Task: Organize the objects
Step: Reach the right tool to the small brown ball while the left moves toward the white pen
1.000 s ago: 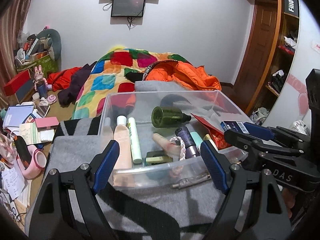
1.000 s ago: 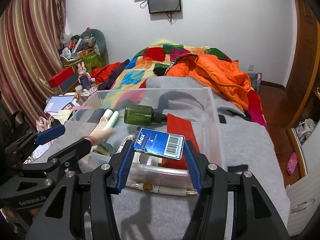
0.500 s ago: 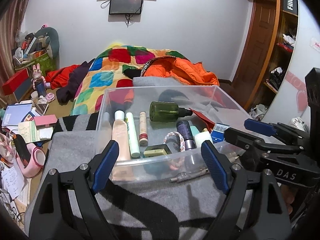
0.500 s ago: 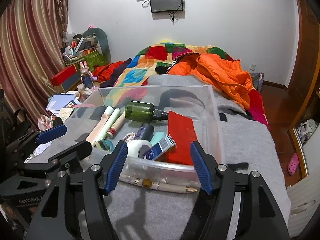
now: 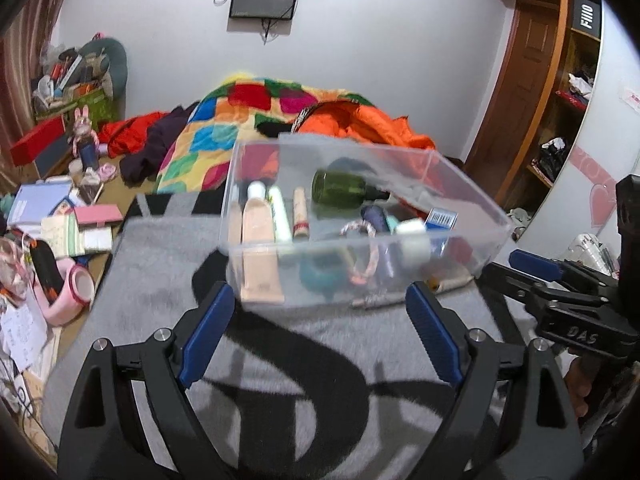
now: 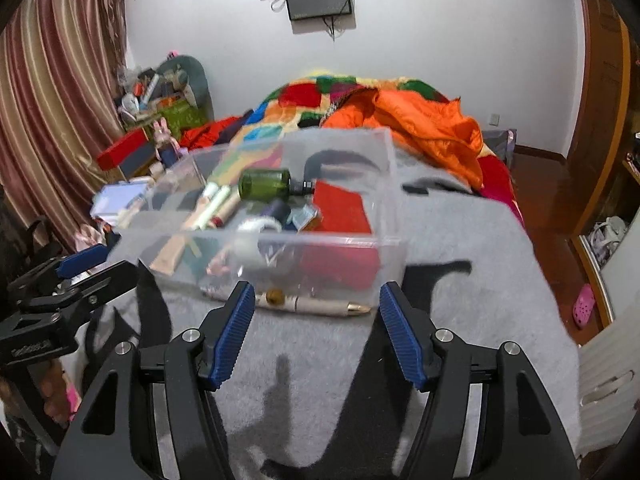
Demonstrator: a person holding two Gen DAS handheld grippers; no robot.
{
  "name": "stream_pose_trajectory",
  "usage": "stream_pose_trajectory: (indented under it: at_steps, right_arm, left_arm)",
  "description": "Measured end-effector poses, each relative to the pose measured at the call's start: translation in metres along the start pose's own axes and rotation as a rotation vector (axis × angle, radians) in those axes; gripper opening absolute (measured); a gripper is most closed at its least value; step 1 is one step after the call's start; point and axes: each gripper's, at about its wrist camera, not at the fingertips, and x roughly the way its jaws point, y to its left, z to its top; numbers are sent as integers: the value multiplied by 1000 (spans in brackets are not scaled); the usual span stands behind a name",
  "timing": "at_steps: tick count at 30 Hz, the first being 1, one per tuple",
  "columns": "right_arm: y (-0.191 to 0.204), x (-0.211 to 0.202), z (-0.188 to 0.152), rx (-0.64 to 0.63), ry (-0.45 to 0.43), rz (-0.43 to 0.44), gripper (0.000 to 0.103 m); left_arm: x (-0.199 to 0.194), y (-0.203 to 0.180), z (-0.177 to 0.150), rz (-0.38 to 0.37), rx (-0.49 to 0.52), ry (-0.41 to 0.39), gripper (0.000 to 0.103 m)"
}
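Counting one bin [image 5: 460, 240], one pen [image 6: 316, 303]

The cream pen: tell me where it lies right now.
The cream pen lies outside the clear bin, on the grey blanket along the bin's near wall. In the right wrist view it sits just ahead of the right claw.
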Motion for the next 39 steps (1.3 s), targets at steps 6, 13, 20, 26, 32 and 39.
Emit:
stream_pose_trajectory:
  at_steps: [6,13,20,26,32,39]
  right_arm:
    - [20,30,-8,-26,58,-1,49]
    - [27,44,-11,-15,89,-23,32]
    - [24,46,-9,5,93,-20,13]
    - [18,41,-10,14,84,14,12]
    - [-1,29,-13,38,62,9,12]
    - [-44,23,-20,105,69,-74,12]
  left_arm:
    - [9,9,-21,-8,-53,51,88]
    - [14,7,-29,-7,-50,66,88]
    - [23,-6,-30,-18,-15,90,88]
    - [33,-15,-25,-39,18,115,88]
    - [46,-33,-8,-67,72,145,88]
    - [75,-60,-2,-90,153,221,88]
